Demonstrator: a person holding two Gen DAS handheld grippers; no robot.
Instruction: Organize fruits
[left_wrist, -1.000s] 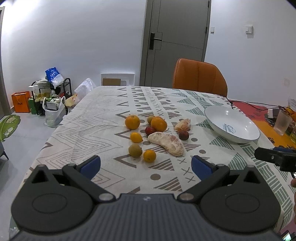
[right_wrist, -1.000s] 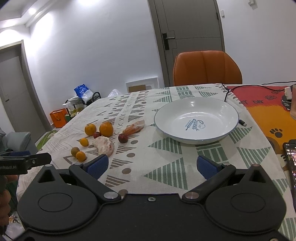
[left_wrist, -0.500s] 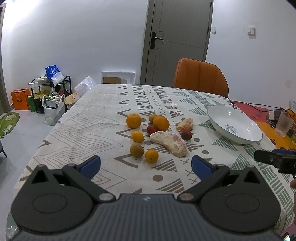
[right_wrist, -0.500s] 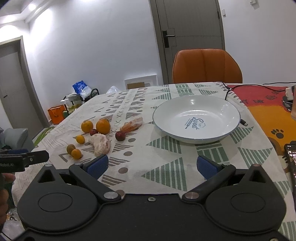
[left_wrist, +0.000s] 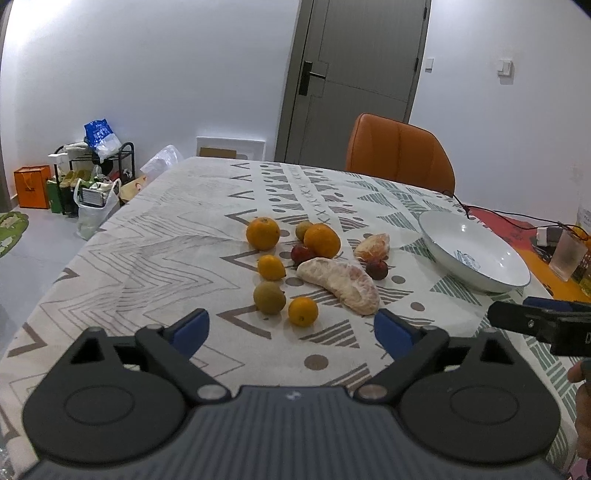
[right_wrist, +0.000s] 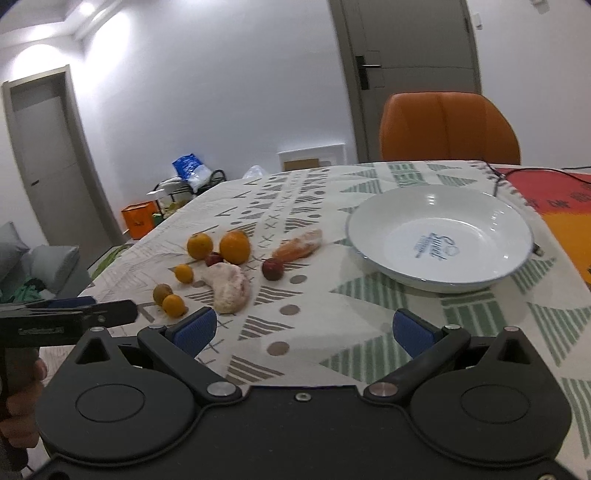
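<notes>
The left gripper (left_wrist: 291, 326) and right gripper (right_wrist: 301, 328) are both spread wide, holding nothing. The peeled pale-pink pomelo wedge (left_wrist: 338, 284) looks soft and easily torn. I would pinch it gently across its thick middle.

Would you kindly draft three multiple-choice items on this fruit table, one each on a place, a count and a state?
1. Where is the white bowl relative to the fruit, seen from the hand-held grippers?
A. left
B. right
C. among it

2. How many dark red fruits lie on the tablecloth?
A. two
B. four
C. none

3. What is the left hand-held gripper doing?
A. holding an orange
B. shut, nothing held
C. open, nothing held

Answers:
1 B: bowl sits right of the cluster.
2 A: one beside the big orange, one near the peeled segment.
3 C: fingers spread, nothing between.
</notes>
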